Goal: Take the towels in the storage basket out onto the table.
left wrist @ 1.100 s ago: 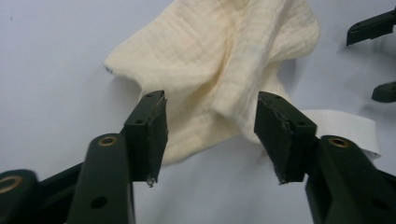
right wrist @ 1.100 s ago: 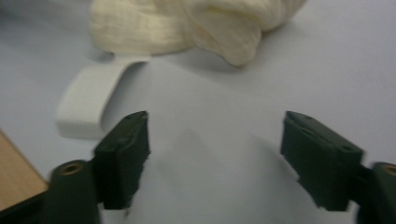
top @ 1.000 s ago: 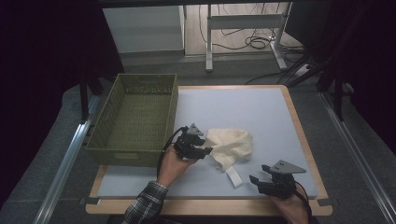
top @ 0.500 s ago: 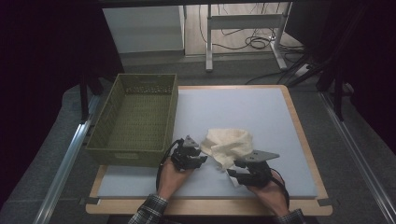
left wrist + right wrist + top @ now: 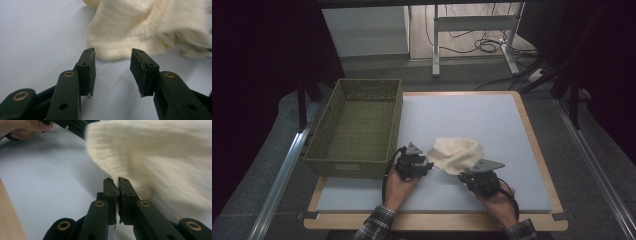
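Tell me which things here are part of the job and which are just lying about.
In the job:
cloth, cream, crumpled on the mat
right gripper, shut on the cloth's edge
left gripper, open, short of the cloth

Lying about:
basket, green, left of the mat
mat, pale blue
cables on the floor behind

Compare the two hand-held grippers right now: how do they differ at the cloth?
The right hand-held gripper has just closed, pinching the cream cloth's edge; the left hand-held gripper stands open, cloth edge ahead of its jaws, not between them. Both sit low over the blue mat beside the cloth.
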`<state>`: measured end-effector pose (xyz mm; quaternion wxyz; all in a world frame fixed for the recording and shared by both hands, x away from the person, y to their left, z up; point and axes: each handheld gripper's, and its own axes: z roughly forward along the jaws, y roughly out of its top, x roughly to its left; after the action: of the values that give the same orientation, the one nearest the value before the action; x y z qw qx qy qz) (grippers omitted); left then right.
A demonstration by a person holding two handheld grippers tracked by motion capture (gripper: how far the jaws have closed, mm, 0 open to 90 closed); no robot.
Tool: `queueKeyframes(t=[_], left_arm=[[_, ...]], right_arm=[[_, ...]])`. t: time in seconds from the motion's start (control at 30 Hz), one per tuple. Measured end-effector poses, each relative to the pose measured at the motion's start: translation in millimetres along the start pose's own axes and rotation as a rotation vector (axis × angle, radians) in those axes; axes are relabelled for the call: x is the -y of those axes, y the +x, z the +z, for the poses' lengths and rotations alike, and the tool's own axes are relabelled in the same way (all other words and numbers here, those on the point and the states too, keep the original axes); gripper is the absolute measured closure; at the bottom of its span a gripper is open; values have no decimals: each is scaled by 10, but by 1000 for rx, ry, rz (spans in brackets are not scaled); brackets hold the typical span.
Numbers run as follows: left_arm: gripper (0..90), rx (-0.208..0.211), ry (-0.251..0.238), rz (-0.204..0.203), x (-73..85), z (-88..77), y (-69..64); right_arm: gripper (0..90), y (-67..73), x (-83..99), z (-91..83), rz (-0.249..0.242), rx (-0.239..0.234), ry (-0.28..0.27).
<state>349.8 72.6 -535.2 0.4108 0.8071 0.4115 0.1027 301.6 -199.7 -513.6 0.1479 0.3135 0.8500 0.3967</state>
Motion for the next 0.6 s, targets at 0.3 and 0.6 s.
queueKeyframes(t=[0.3, 0.6], left_arm=[[699, -11, 7, -18, -71, 167, -12], [831, -16, -20, 42, -149, 55, -75]], right_arm=[[850, -238, 197, -482, 7, 72, -8], [849, -400, 399, -776, 30, 124, 5]])
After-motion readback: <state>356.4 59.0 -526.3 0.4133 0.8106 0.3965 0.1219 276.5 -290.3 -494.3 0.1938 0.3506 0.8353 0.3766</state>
